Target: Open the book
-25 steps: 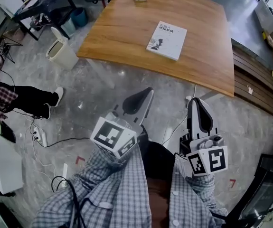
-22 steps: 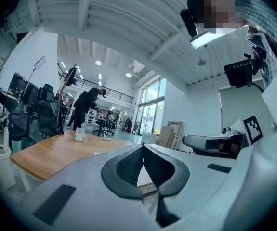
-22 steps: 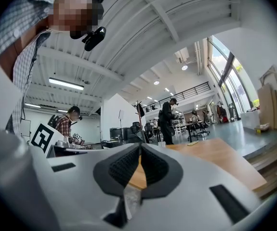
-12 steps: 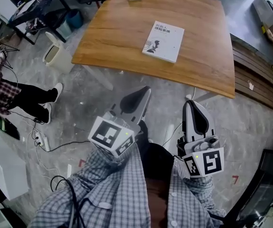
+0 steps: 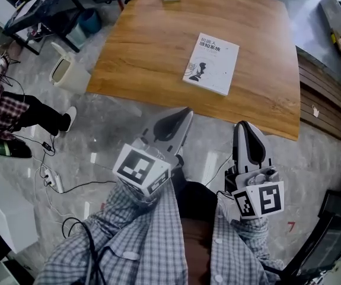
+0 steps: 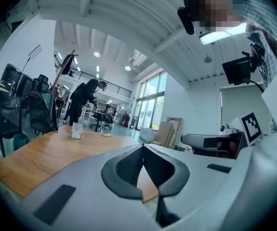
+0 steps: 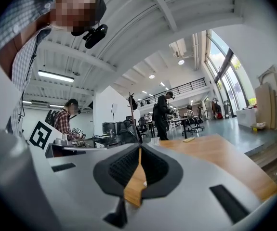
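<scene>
Now the left tool (image 5: pixel 185 114) and right tool (image 5: pixel 244 125) are hovering short of the book (image 5: pixel 212 63), both closed, holding nothing; closed tips risk shoving it, not lifting its cover.

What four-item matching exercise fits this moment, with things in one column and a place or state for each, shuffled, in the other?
Things:
1. book
2. left gripper
3. waste bin
4. power strip

Places or states:
A. standing on the floor beside the table
B. shut, with nothing between the jaws
C. closed, lying flat on the wooden tabletop
D. flat on the floor with a cable running to it

Pairs: 1-C, 2-B, 3-A, 4-D
</scene>
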A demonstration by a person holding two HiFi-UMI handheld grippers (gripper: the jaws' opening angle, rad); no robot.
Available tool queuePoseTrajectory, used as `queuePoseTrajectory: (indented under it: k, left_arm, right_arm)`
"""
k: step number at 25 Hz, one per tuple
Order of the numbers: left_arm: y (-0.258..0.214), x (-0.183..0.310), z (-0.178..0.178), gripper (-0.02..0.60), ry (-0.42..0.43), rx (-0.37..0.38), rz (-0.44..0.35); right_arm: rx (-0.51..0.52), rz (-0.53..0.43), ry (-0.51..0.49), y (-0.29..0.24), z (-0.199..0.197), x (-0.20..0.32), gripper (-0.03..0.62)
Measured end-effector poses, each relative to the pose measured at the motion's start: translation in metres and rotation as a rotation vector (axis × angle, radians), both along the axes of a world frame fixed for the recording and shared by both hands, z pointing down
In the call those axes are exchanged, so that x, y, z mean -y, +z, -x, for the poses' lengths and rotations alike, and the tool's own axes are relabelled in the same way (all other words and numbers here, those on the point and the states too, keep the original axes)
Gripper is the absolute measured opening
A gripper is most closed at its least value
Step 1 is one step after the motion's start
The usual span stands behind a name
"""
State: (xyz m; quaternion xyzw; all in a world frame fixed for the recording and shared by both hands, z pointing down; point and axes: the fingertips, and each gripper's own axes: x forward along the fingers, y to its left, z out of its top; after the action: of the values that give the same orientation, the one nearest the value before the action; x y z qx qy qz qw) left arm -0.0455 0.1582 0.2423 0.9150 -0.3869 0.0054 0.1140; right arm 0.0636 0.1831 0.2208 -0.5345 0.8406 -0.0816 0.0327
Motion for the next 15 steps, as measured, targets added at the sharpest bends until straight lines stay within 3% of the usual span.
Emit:
queuePoseTrajectory:
  k: [7, 15]
  left_arm:
    - [0.003, 0.061, 0.018, 0.005, 0.027, -0.015, 0.017]
    - [0.011, 0.101, 0.026, 0.005, 0.069, -0.023, 0.040]
  right_arm:
    - [-0.015, 0.011, 0.021, -0.001, 0.021, 0.060, 0.026]
    - [-0.040, 0.055, 0.093, 0.011, 0.028, 0.094, 0.026]
